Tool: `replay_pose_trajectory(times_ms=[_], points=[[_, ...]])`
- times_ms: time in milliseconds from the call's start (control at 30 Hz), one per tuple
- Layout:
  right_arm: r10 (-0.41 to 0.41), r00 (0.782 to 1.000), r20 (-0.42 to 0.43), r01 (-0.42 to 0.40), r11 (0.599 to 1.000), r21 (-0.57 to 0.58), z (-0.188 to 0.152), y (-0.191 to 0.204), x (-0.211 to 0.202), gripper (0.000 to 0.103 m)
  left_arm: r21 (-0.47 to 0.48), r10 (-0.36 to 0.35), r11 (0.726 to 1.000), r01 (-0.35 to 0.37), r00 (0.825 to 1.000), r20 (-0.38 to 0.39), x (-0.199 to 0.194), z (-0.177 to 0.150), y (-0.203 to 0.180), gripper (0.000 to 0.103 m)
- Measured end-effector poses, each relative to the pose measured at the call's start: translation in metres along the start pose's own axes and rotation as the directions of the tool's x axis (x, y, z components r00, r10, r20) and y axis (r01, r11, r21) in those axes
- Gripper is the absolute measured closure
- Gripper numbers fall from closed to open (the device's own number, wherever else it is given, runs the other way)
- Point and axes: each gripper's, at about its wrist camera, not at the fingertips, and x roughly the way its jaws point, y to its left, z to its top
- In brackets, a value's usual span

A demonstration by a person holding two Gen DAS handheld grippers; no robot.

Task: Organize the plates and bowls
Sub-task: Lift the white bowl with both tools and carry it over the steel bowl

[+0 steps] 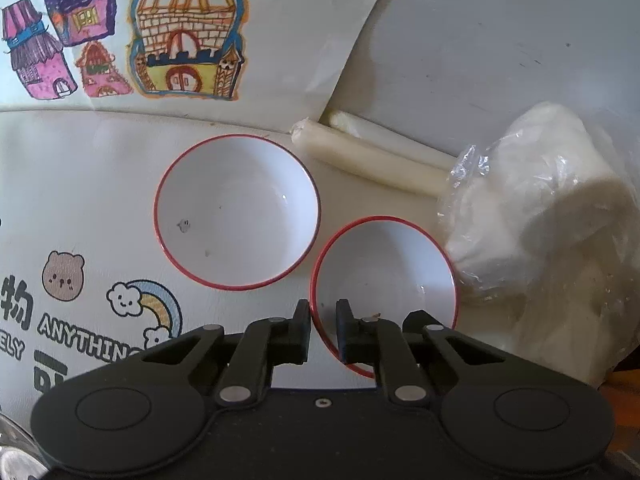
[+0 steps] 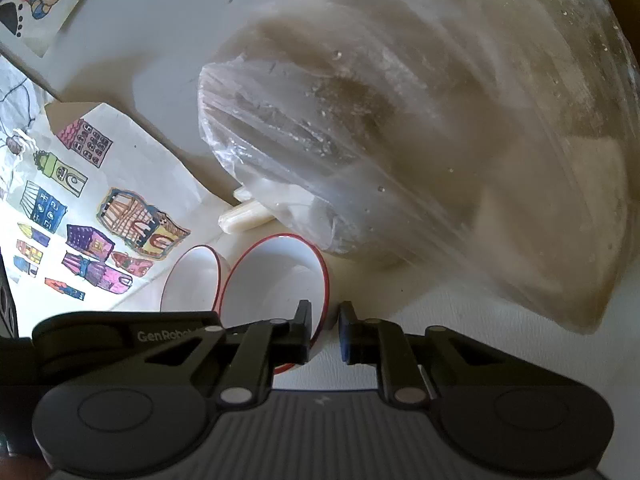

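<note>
- Gripping the near bowl [image 1: 384, 276] from both sides: left claw [image 1: 323, 334] is pinched on its left rim, one finger outside the wall, one inside.
- Right claw [image 2: 324, 330] is pinched on the same bowl [image 2: 276, 280] at its right rim; left finger inside, right finger outside.
- Both claws nearly fully closed, only the thin rim between the pads.
- Near bowl: white, red rim, empty, sitting on the white surface [image 1: 100, 184].
- Second bowl [image 1: 236, 212], same white with red rim, just beyond and to the left in the left wrist view; rims almost touching, can't tell if they make contact. A few dark specks inside.
- Cartoon print on the surface: bear [image 1: 63, 276], rainbow with cloud [image 1: 148, 304], lettering.
- Clear plastic bag [image 1: 552, 232] of pale bulky contents just right of the near bowl.
- Two pale rolls [image 1: 368, 160] lying side by side beyond the bowls, far ends under the bag.
- Farthest: paper sheet with coloured house drawings [image 1: 188, 36].
</note>
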Motion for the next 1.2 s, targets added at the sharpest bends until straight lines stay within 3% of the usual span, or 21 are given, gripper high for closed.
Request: replay_pose_trajectory(times_ms=[300,1200], points=[[0.001,1.0,-0.027,-0.002,0.999,-0.037,-0.007,0.001,-0.011,0.089,0.024,-0.029,0.999,0.029,1.0,-0.004,-0.005,-0.014,0.005,0.093],[0.01,0.998,0.065,-0.001,0.992,-0.128,-0.041,0.027,-0.098,0.089,0.132,-0.147,0.981,0.138,0.987,0.059,-0.085,-0.062,0.019,0.094]])
